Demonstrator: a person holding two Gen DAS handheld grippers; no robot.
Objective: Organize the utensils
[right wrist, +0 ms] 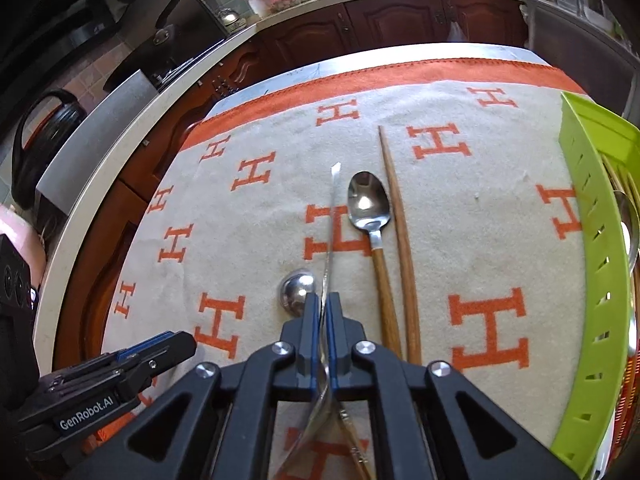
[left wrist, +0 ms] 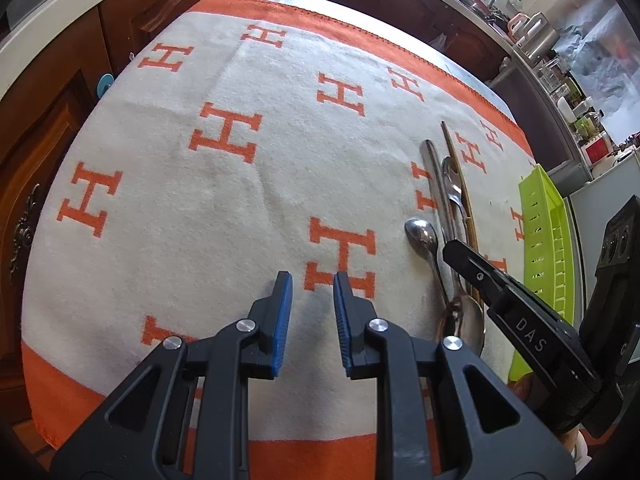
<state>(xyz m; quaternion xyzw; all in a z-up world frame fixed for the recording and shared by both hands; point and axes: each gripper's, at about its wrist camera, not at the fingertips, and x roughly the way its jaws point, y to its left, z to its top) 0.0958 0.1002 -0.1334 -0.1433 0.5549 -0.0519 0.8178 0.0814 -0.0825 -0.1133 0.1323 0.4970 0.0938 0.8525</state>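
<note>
The right gripper (right wrist: 323, 304) is clamped on a slim steel utensil handle (right wrist: 332, 216) at lower centre, beside a wooden-handled steel spoon (right wrist: 370, 206) and brown chopsticks (right wrist: 400, 240), a lime-green slotted basket (right wrist: 592, 264) at right, while the left gripper (left wrist: 313, 284) hangs slightly parted, empty, above the orange-and-cream blanket (left wrist: 200, 208).

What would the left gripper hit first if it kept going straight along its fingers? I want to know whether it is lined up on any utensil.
Probably only the blanket: the left gripper points at bare cloth left of the spoons.
</note>
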